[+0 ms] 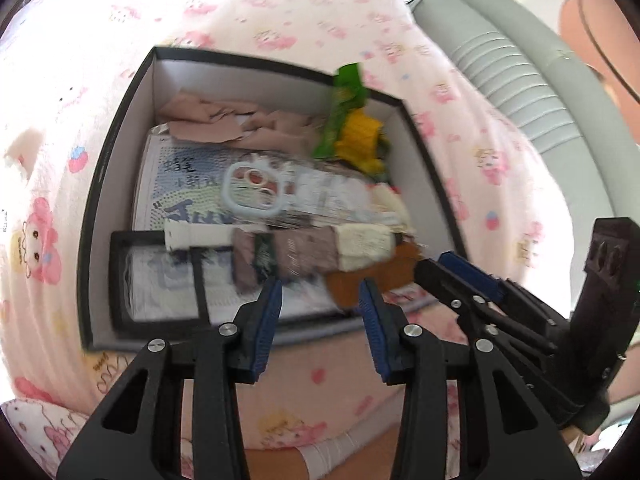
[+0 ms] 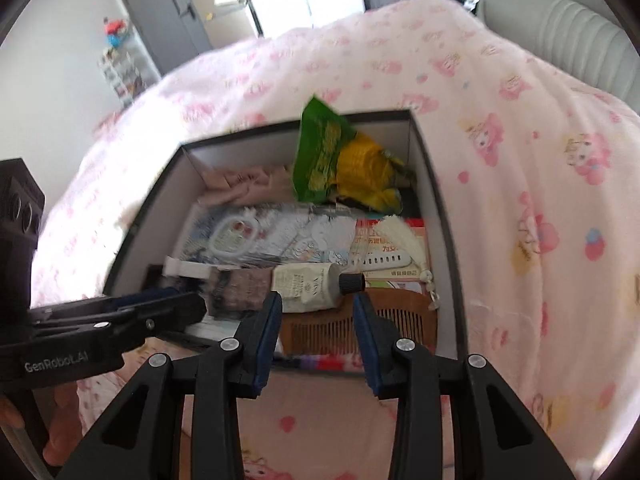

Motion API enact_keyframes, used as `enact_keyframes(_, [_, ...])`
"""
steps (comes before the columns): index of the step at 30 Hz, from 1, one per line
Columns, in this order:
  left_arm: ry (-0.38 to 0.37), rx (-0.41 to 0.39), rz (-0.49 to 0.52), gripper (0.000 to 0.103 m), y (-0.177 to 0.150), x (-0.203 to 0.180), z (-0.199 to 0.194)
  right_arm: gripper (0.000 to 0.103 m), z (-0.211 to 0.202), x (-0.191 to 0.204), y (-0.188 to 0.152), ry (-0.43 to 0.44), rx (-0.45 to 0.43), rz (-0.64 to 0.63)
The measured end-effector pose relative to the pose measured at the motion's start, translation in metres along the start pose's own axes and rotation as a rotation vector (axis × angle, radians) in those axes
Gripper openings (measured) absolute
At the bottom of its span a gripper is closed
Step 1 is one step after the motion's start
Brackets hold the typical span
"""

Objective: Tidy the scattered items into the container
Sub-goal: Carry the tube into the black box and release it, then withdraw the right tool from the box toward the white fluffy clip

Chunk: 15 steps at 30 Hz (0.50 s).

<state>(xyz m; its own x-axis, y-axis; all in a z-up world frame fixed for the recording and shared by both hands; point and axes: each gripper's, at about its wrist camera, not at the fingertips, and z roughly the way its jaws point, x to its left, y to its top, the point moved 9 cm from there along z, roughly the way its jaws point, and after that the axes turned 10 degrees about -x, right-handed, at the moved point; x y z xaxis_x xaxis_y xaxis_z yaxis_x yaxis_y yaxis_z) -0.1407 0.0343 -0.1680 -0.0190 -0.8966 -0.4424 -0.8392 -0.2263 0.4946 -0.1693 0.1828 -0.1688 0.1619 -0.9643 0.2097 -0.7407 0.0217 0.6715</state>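
1. Black outside and white inside, the open box [image 2: 420, 152] sits on the pink cartoon-print blanket [image 2: 520, 160], and nearly everything you see of the task's things already lies in it.
2. Your left gripper [image 1: 320, 292] hangs over the near edge of the box with its blue-padded jaws apart and nothing between them.
3. Your right gripper [image 2: 316, 304] is held the same way, jaws spread and empty, above the near wall of the box, over the wooden comb [image 2: 360, 328].
4. In the right wrist view the left gripper comes in from the left edge, its tips reaching the near left corner of the box; a hand [image 2: 60, 420] shows below it.
5. Inside, a green snack packet [image 2: 320, 152] leans upright against the far right wall, with a yellow ribbed thing [image 2: 360, 164] just beside it.
6. Beige cloth [image 1: 208, 120] is bunched along the far wall.
7. A white ring-shaped piece [image 1: 252, 188] rests on a printed booklet [image 1: 184, 184] near the middle.
8. A cream tube [image 2: 308, 284] with a black cap lies crosswise near the front, touching the comb's top edge, and a brown sachet [image 2: 240, 284] lies just left of it.
9. A black-framed picture [image 1: 160, 280] fills the near left corner.
10. A grey ribbed headboard [image 1: 512, 80] stands beyond the blanket.
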Motion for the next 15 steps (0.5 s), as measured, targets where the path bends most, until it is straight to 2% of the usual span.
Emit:
enact_keyframes(4, [-0.037,-0.022,0.039,0.041,-0.005,-0.017,-0.026,0.033,-0.029,0.009,-0.005,0.002,-0.033,0.034])
enact_keyframes(8, [-0.057,-0.044,0.066,0.041,-0.009,-0.037,-0.037,0.033,-0.052,0.019,-0.005,-0.004,-0.064,0.038])
enact_keyframes(15, [-0.074,-0.084,0.073,0.041,-0.021,-0.030,-0.074,0.033,-0.080,0.052,-0.018,0.018,-0.082,0.018])
